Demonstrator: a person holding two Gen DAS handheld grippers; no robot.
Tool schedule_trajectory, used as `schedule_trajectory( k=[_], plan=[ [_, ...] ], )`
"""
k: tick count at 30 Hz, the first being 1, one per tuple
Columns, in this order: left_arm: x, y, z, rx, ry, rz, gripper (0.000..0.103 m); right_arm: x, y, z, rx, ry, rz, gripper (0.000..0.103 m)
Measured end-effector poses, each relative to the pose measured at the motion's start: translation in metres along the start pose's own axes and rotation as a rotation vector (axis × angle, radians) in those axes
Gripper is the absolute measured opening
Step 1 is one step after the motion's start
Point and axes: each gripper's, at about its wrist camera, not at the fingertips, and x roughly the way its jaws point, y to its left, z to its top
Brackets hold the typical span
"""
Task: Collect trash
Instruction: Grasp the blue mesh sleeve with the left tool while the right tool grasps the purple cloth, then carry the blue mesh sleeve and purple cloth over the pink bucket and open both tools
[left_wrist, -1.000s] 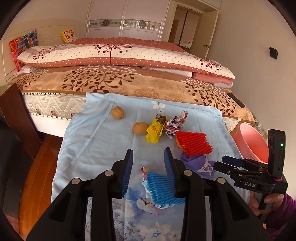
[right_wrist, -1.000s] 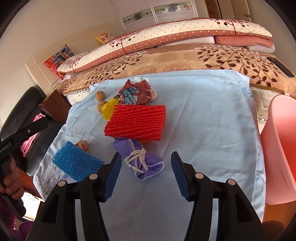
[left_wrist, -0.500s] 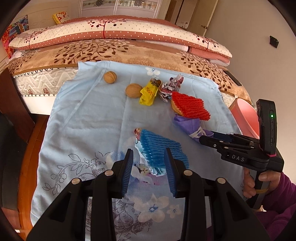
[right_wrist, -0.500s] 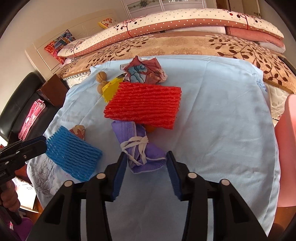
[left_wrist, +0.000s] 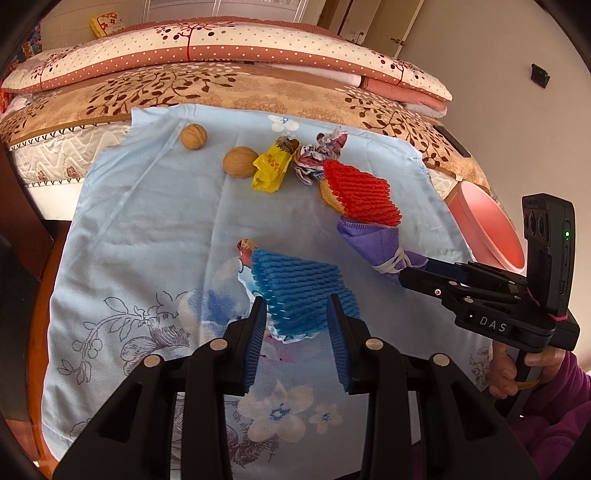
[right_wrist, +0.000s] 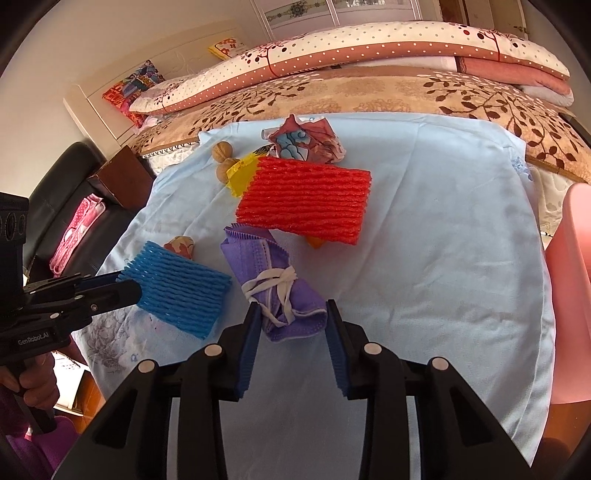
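Note:
A blue foam net (left_wrist: 295, 280) lies on the light blue cloth (left_wrist: 147, 221). My left gripper (left_wrist: 295, 306) is closing around its near end; the right finger overlaps the net, the left pad stands just off its edge. A rolled purple mask (right_wrist: 273, 280) tied with white straps fills the gap of my right gripper (right_wrist: 292, 314), whose jaws are closing with both pads against it. The left wrist view shows that same gripper (left_wrist: 410, 269) at the mask's (left_wrist: 373, 240) end. Beyond lie a red foam net (right_wrist: 306, 203), a yellow wrapper (left_wrist: 271, 168) and a crumpled printed wrapper (left_wrist: 317, 155).
Two walnuts (left_wrist: 193, 136) (left_wrist: 239, 167) sit at the cloth's far left. A small wrapper (left_wrist: 245, 247) peeks from behind the blue net. A pink bin (left_wrist: 487, 229) stands off the cloth's right edge. The bed with folded quilts rises behind, a black chair (right_wrist: 59, 192) at left.
Both grippers dipped toward the cloth and narrowed. The left one came down over the blue net's near end; the right one drew in on the purple mask.

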Motion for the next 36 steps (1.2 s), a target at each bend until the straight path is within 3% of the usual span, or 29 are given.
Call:
schedule_trajectory(
  k=[4,6,18,36],
  plan=[
    [-0.004,-0.008,0.001,0.035,-0.014,0.003,0.012,-0.012,0.001,-0.002,-0.01,-0.026,0.009,0.034],
    [-0.006,-0.012,0.001,0.051,-0.029,0.016,0.009,-0.018,0.001,-0.002,-0.012,-0.045,0.01,0.034],
    [-0.031,-0.044,0.029,0.084,-0.171,-0.03,0.009,-0.067,-0.02,-0.003,0.054,-0.173,0.004,0.034],
    [-0.008,-0.138,0.067,0.26,-0.255,-0.149,0.009,-0.12,-0.098,-0.013,0.239,-0.308,-0.155,0.034]
  ],
)
